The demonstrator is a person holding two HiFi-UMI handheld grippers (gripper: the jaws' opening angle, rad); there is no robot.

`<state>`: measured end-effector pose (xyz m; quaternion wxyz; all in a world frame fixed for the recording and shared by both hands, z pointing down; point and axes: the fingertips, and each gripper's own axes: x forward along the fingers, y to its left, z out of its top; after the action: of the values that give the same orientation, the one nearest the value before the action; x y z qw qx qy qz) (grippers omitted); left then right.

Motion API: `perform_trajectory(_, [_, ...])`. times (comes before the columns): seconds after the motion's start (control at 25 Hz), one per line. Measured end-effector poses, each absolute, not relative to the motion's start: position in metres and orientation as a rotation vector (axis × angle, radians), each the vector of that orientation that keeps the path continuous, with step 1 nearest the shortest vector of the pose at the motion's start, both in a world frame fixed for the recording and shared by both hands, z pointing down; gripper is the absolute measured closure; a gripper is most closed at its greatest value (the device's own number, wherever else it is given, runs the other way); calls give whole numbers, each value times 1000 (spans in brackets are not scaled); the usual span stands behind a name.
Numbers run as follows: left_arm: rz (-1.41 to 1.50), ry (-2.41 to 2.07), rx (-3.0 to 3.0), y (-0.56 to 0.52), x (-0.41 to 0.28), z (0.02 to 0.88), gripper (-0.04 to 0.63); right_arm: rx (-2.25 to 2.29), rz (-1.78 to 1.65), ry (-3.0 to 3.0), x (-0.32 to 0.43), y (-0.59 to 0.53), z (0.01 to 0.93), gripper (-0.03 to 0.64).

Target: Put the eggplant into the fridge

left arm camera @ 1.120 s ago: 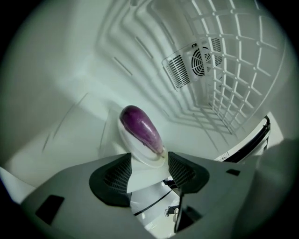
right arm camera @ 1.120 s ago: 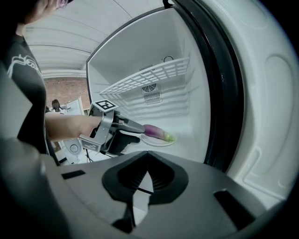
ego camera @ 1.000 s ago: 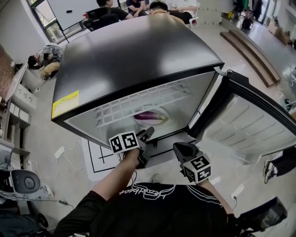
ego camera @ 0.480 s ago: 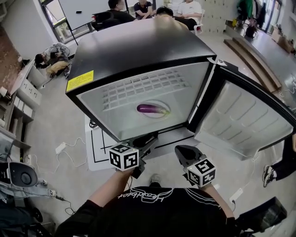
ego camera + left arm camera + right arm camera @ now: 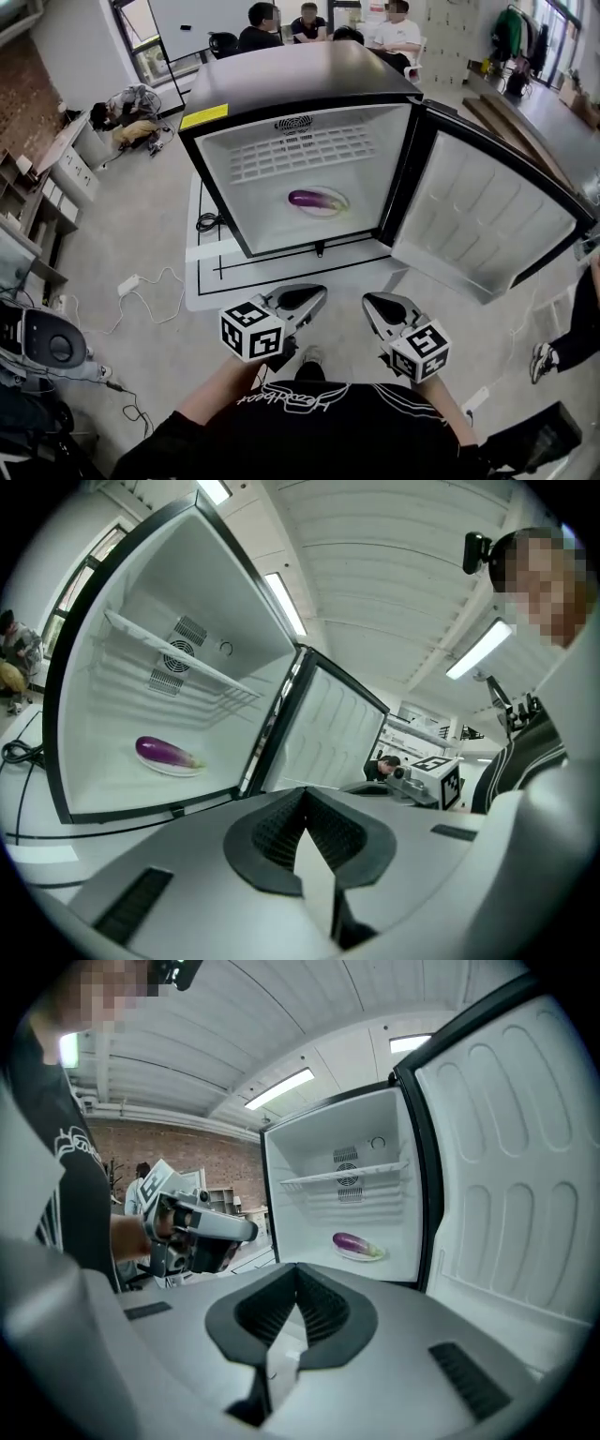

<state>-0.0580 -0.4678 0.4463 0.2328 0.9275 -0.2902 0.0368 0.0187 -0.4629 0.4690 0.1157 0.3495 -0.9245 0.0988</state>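
The eggplant (image 5: 311, 199) lies on its plate (image 5: 339, 205) low inside the fridge (image 5: 281, 84), so we judge that only the door (image 5: 487, 216), standing wide open at the right, needs attention. Our left gripper (image 5: 317, 294) and right gripper (image 5: 371, 303) hang well clear in front, fingers clenched on nothing. We push the door's outer edge with the right one (closed fingers make a good blunt pusher), swinging steadily until it seals.

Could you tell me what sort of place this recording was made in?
Probably an open lab or office: the fridge stands on a marked floor mat, cables trail nearby, people sit behind it.
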Motion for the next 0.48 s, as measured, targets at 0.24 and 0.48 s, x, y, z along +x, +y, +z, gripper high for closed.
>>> perform_trajectory(0.24, [26,-765,2561,-401,-50,439,586,979,245,-2768,20,-401,450,609])
perform_trajectory(0.48, [-10,-687,2555,-337,-33,440,586,945,215,-2784,29,-345,453,609])
